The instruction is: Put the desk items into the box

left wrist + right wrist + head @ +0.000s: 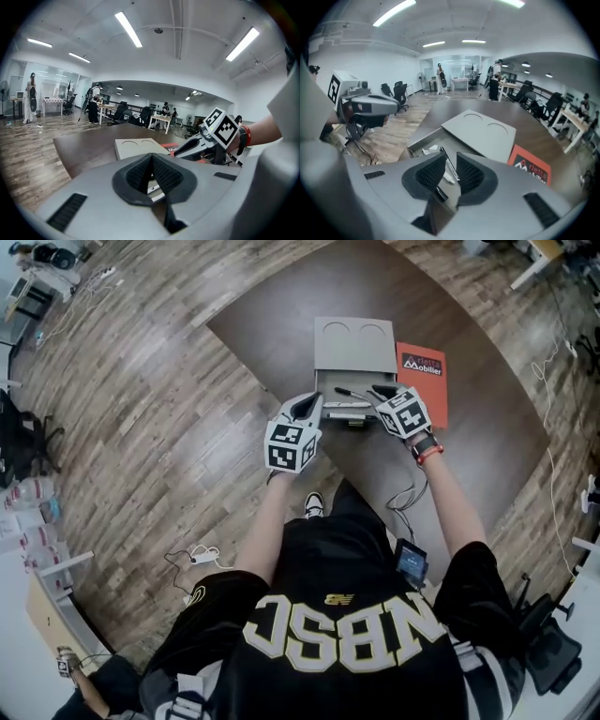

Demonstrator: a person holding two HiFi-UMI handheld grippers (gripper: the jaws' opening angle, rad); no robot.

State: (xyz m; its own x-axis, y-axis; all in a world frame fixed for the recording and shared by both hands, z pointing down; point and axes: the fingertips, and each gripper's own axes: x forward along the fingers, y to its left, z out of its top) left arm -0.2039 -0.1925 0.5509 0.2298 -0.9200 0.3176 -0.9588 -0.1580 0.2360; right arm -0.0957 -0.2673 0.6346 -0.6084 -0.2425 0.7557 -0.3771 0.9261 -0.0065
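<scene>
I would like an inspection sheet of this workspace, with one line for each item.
Surface: brown desk, carrying the box.
Job's things: grey box open, small white items inside; lid lies flat behind it; pen above the box.
Clutter: orange booklet beside the lid.
Grippers: left hand-held gripper shut, empty; right hand-held gripper open, pen between its jaws.
Cables: white cable on the floor.
Surroundings: wood floor, office chairs, people far off.

wood-plank floor (141, 427) surrounds a dark brown table (281, 334). long ceiling strip lights (128, 29) shine over white walls (393, 65); office desks (159, 119) and black chairs (121, 112) stand further back.
</scene>
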